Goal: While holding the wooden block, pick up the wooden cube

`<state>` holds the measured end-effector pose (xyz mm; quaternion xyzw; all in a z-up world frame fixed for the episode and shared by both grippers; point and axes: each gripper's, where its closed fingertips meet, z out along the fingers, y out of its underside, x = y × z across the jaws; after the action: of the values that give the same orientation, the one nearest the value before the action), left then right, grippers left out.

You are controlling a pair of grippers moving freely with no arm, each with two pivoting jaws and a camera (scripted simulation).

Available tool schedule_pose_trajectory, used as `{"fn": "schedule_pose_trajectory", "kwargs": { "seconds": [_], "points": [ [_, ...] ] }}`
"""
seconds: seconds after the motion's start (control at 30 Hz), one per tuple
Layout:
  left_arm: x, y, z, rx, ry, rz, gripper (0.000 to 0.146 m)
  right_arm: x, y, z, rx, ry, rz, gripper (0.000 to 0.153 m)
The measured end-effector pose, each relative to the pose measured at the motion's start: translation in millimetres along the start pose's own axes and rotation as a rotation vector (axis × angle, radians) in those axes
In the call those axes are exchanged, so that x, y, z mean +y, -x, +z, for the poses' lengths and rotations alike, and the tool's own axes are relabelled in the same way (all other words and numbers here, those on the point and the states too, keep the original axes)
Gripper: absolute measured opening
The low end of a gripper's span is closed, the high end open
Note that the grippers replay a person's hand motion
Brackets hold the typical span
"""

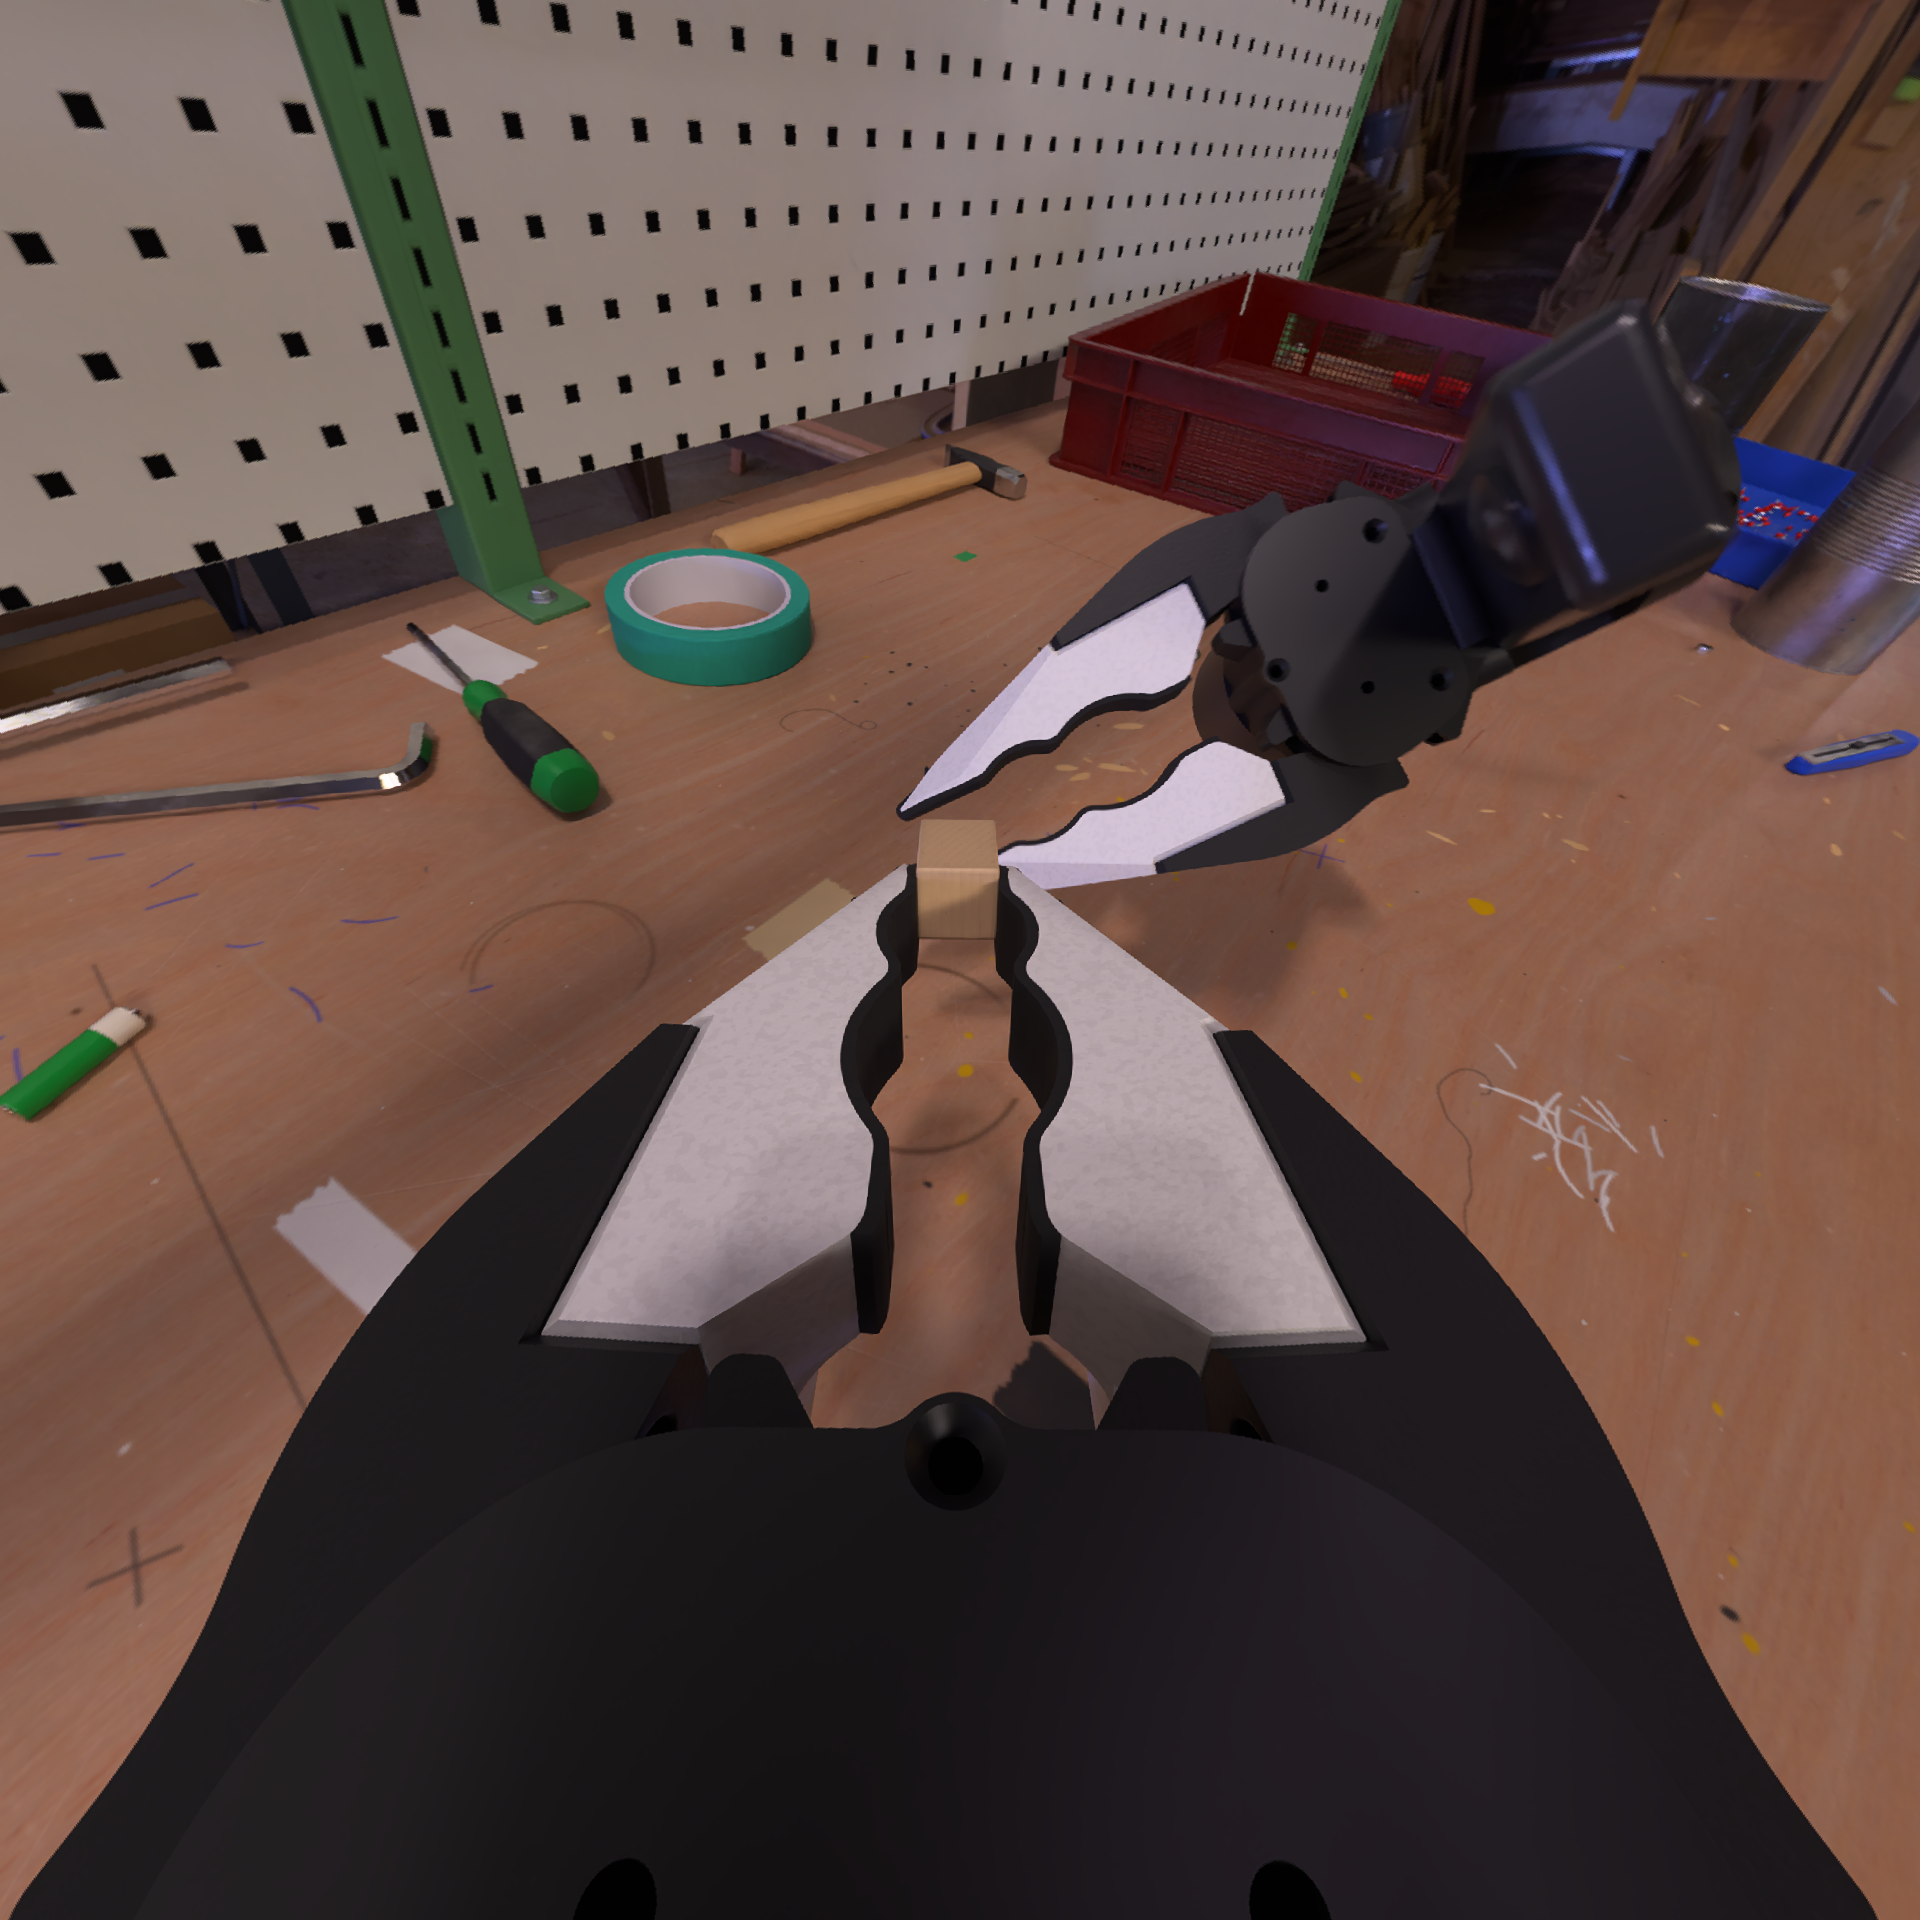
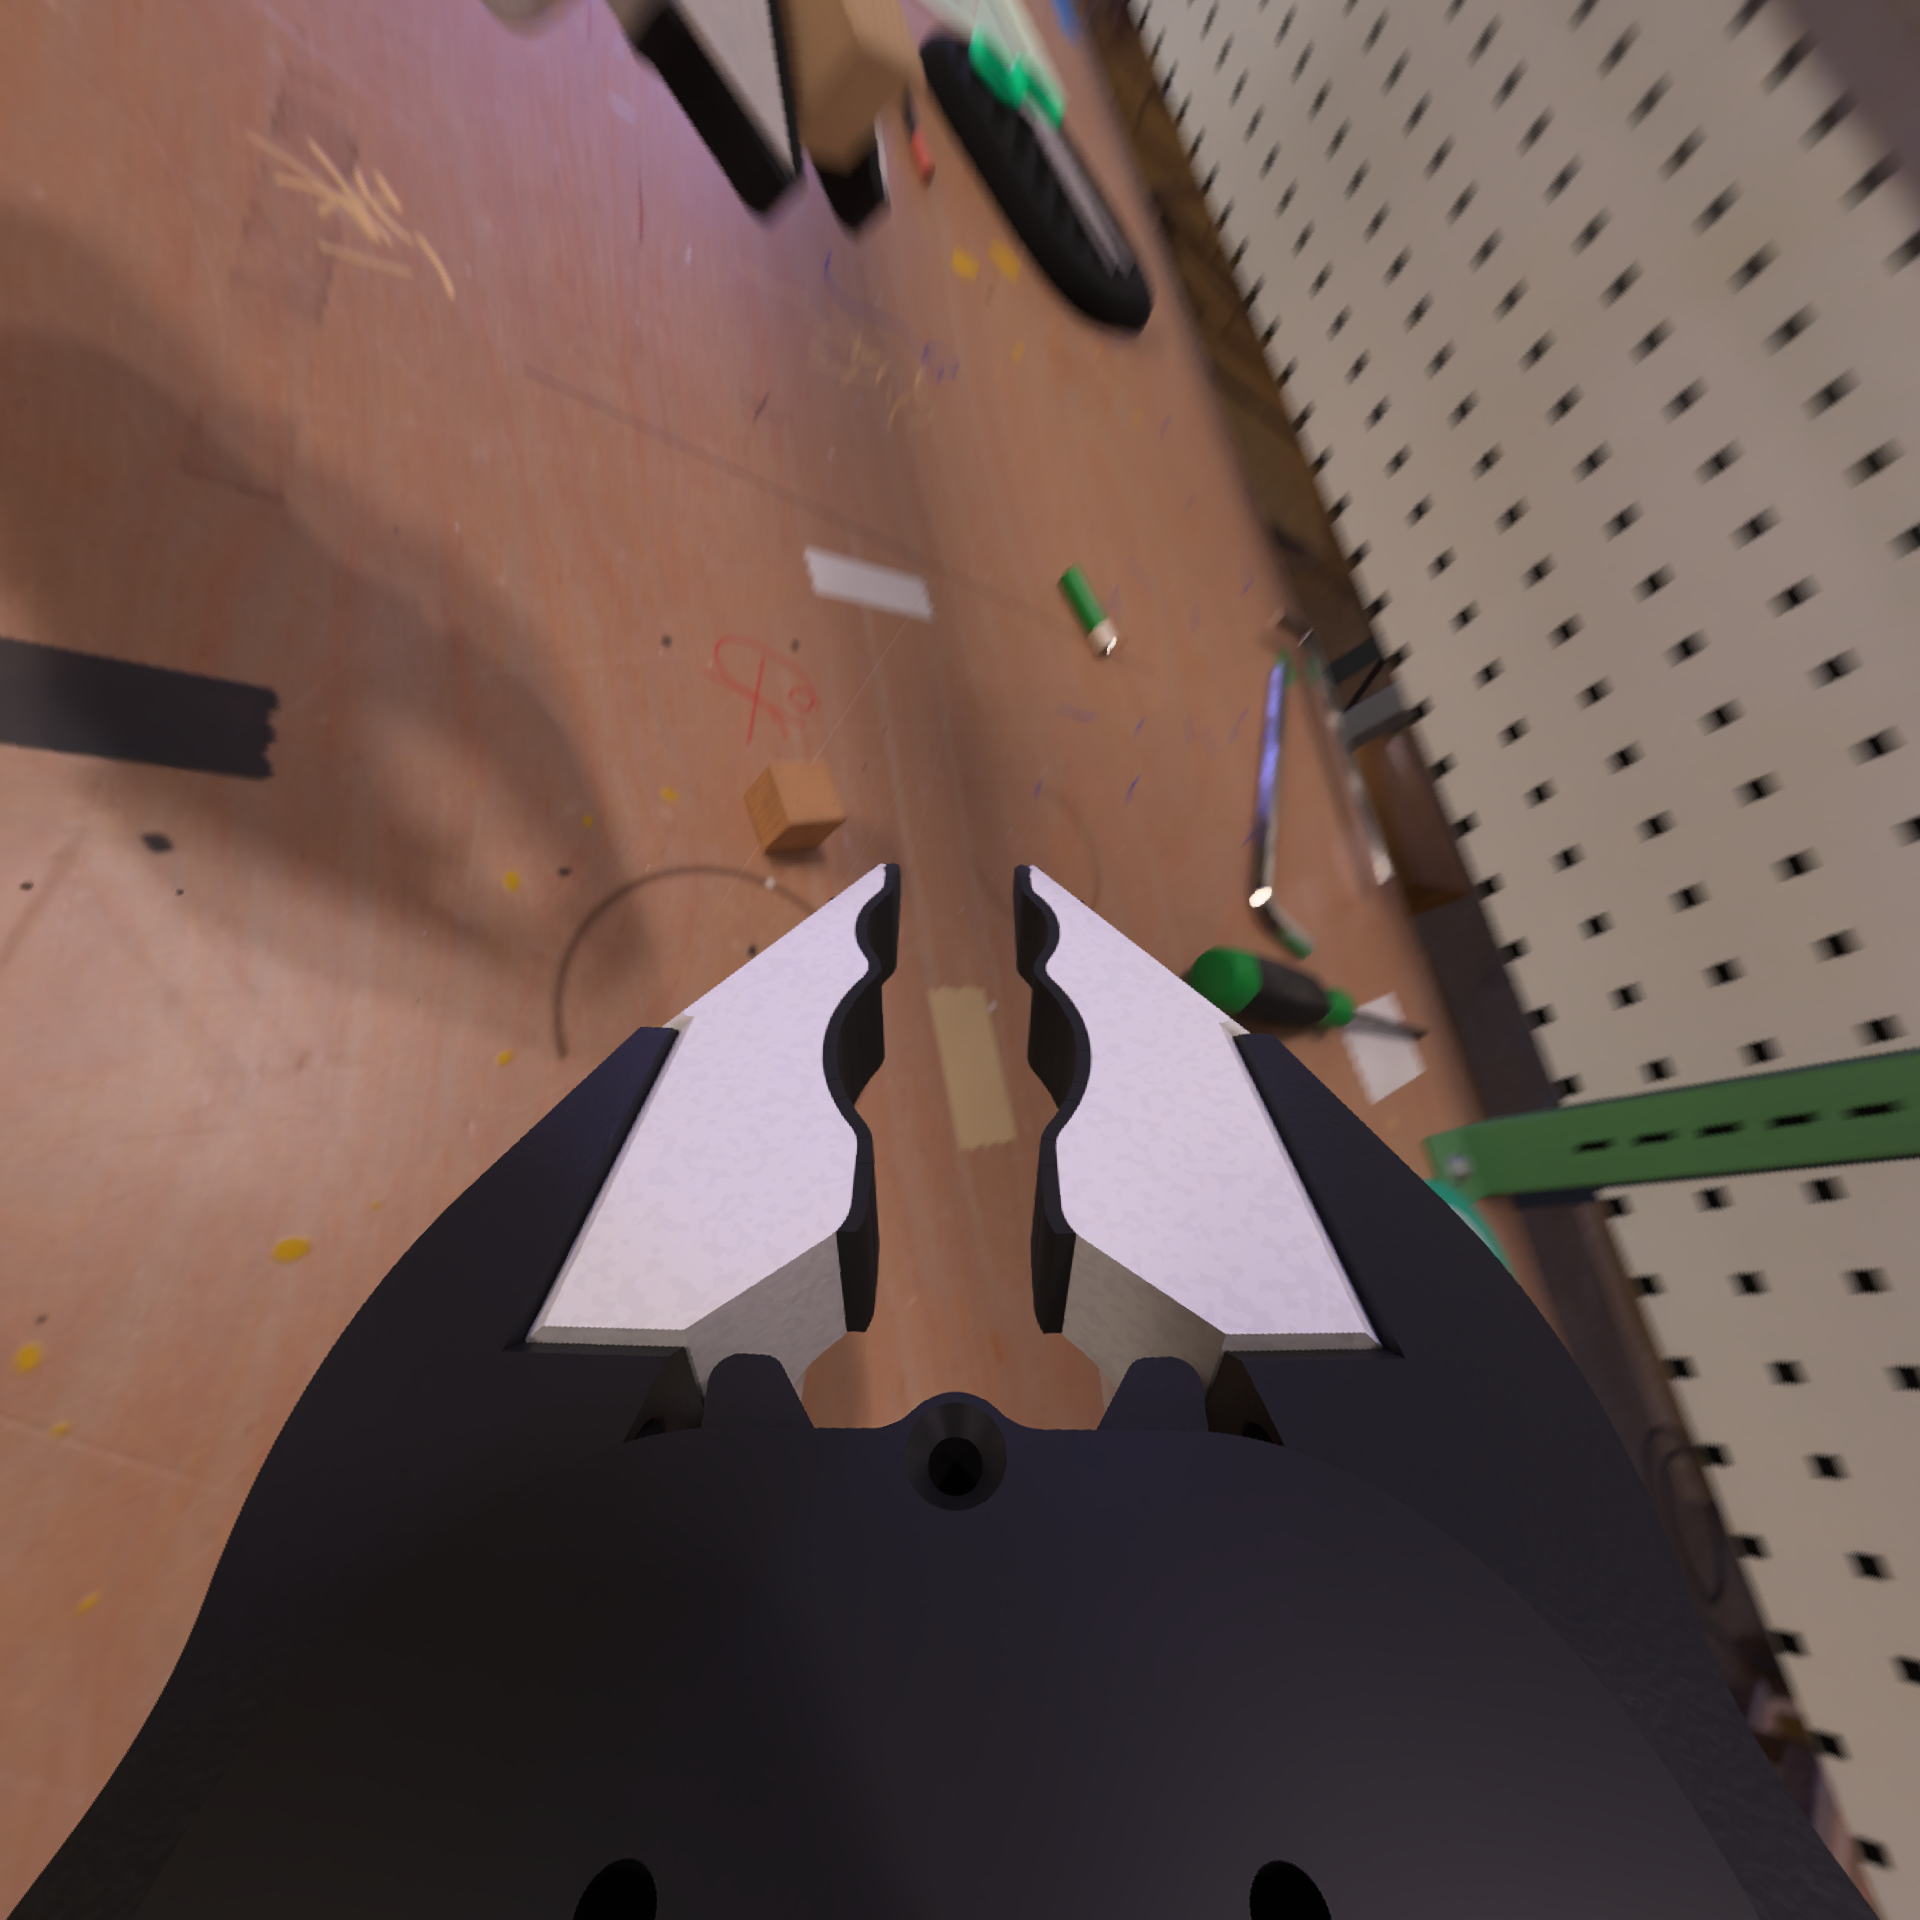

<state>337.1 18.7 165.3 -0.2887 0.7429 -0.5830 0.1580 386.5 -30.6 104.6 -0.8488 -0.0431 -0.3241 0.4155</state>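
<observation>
My left gripper is shut on a pale wooden block, pinched between its fingertips above the workbench. The block and the left fingers also show, blurred, at the top of the right wrist view. A darker wooden cube lies on the bench, just beyond and left of my right gripper's left fingertip, apart from it. My right gripper is open and empty. In the left wrist view the right gripper reaches in from the upper right, its tips close to the held block. The cube does not show there.
On the wooden bench lie a hammer, a green tape roll, a green-black screwdriver, a hex key, a green lighter and a blue knife. A red crate and a pegboard stand behind.
</observation>
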Motion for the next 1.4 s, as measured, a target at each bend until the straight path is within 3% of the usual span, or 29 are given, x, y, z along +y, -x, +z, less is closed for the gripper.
{"fn": "schedule_pose_trajectory", "kwargs": {
  "seconds": [0.17, 0.27, 0.43, 0.6, 0.9, 1.07, 1.4],
  "points": [
    [3, 6, -7, -0.024, 0.002, -0.007, 0.013, 32, 12, 14, -0.095, 0.184, 0.07, 0.04],
    [4, 8, -8, -0.029, 0.005, -0.009, 0.013, 50, 13, 18, -0.101, 0.288, 0.12, 0.042],
    [4, 9, -9, -0.034, 0.009, 0.005, 0.013, 75, 6, 12, -0.11, 0.361, 0.28, 0.043],
    [6, 9, -8, -0.033, 0.015, 0.004, 0.013, 96, 4, 13, -0.125, 0.412, 0.346, 0.045],
    [7, 12, -9, -0.04, 0.02, 0.003, 0.013, 110, 2, 31, -0.131, 0.401, 0.402, 0.028],
    [9, 15, -10, -0.05, 0.024, 0.0, 0.013, 114, -1, 36, -0.136, 0.402, 0.381, 0.003],
    [11, 18, -12, -0.053, 0.028, 0.0, 0.013, 121, 2, 20, -0.22, 0.446, 0.379, 0.005]
  ]
}}
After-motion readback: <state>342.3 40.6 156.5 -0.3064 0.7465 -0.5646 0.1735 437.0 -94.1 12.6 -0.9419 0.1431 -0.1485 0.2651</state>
